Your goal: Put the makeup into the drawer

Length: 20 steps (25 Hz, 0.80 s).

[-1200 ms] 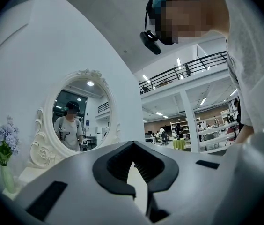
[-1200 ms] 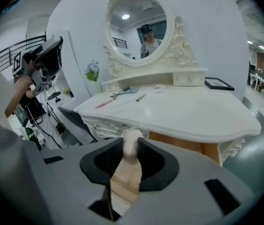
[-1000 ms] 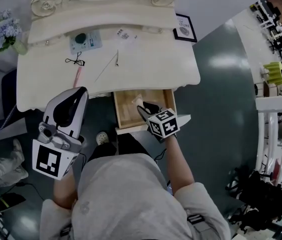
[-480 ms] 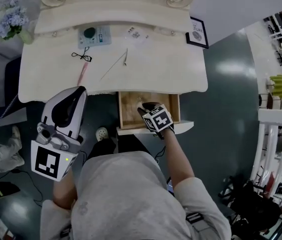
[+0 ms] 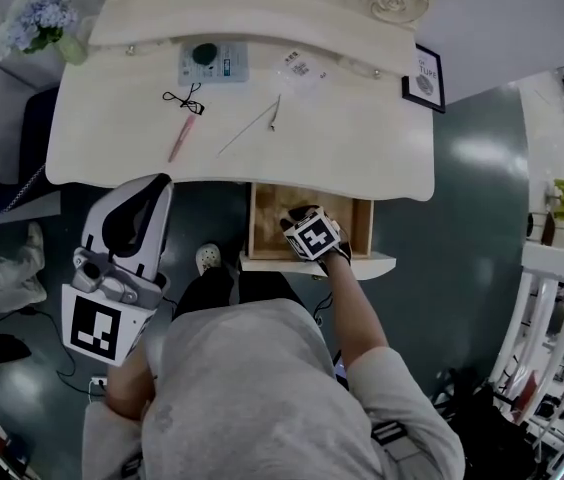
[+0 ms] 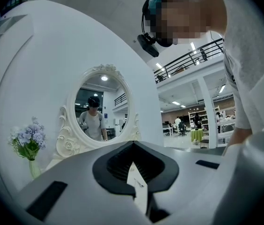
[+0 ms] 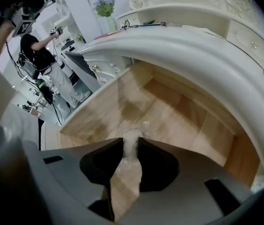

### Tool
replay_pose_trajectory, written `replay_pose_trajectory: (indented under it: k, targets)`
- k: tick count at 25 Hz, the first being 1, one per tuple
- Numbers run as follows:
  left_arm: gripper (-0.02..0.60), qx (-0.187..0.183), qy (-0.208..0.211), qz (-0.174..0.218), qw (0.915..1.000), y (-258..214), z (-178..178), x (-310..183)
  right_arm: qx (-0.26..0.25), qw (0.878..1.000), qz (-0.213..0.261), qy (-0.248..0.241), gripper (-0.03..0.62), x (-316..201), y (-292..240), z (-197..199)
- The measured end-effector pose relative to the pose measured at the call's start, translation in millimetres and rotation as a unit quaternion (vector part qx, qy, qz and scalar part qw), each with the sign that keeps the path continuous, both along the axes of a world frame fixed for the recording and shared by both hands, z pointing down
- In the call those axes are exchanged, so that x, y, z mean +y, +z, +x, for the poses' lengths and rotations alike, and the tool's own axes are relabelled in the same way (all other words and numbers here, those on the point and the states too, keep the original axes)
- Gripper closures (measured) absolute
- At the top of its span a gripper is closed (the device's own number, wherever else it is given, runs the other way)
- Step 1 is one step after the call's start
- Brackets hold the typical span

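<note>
Drawer (image 7: pixel 169 111): bare pale wood, matt, visible grain.
Dressing table (image 5: pixel 362 138): cream paint, smooth, satin.
Floor (image 5: pixel 462 158), at 3 o'clock of the table: dark, glossy, reflecting lamps.
Left gripper (image 5: pixel 159 180): smooth white plastic shell, black matt pads.
Makeup piece (image 7: pixel 131 139): whitish, translucent, blurred.

Right gripper (image 5: pixel 294 214) above open drawer (image 5: pixel 265 224), drawer under table (image 5: pixel 362 148)

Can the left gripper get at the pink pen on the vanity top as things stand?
Probably yes: the left gripper hangs just off the front edge of the vanity, and the pink pen lies uncovered close beyond it, with nothing between. Its shut jaws must open first.
</note>
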<state>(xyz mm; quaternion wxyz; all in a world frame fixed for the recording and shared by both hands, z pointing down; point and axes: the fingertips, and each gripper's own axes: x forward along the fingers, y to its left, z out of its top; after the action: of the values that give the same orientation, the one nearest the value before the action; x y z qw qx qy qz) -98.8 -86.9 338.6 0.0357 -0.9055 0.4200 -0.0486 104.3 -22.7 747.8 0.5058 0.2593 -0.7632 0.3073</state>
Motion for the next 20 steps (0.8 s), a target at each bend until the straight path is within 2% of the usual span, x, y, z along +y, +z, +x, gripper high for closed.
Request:
replay_pose_trajectory:
  k: [12,20]
  targets:
    - [0.571,0.0,-0.011,-0.001,0.9999,1.2,-0.5,-0.6,0.02,0.999,-0.014,-0.031,0.485,0.0,6.6,-0.6]
    - [0.571,-0.002,-0.015,0.003,0.9999,-1.5,-4.4,3.7,0.023,0.999,-0.012,-0.041,0.451,0.6,5.7,0.1]
